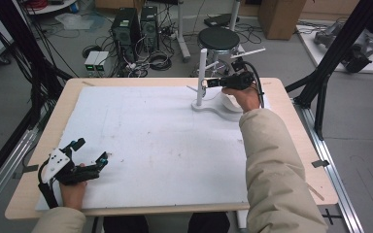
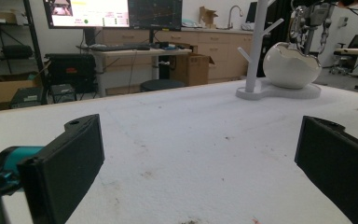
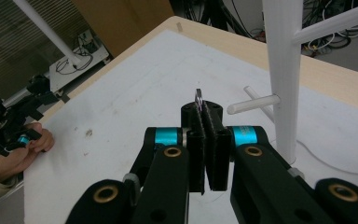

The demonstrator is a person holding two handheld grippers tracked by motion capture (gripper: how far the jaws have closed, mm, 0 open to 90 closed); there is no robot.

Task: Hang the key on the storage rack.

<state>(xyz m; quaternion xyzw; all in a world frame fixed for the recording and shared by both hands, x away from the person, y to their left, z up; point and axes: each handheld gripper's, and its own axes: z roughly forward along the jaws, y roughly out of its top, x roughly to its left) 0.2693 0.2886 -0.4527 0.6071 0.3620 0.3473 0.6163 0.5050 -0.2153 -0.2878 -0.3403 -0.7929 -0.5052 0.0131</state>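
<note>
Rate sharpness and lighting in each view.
High view: even, soft light, faint shadows on the white foam mat. Left gripper view: near black pads soft, the white egg-shaped bowl sharper. Right gripper view: the right claw crisp on a thin metal ring, background dimmer.

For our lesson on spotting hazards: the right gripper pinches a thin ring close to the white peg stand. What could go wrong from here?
1. The ring is gripped only by its lower edge in the right gripper, so it could slip or twist out.
2. The nearest peg is short; a misjudged approach might knock the white stand or miss the peg.
3. A dropped ring could fall towards the white bowl on the stand's base.
</note>
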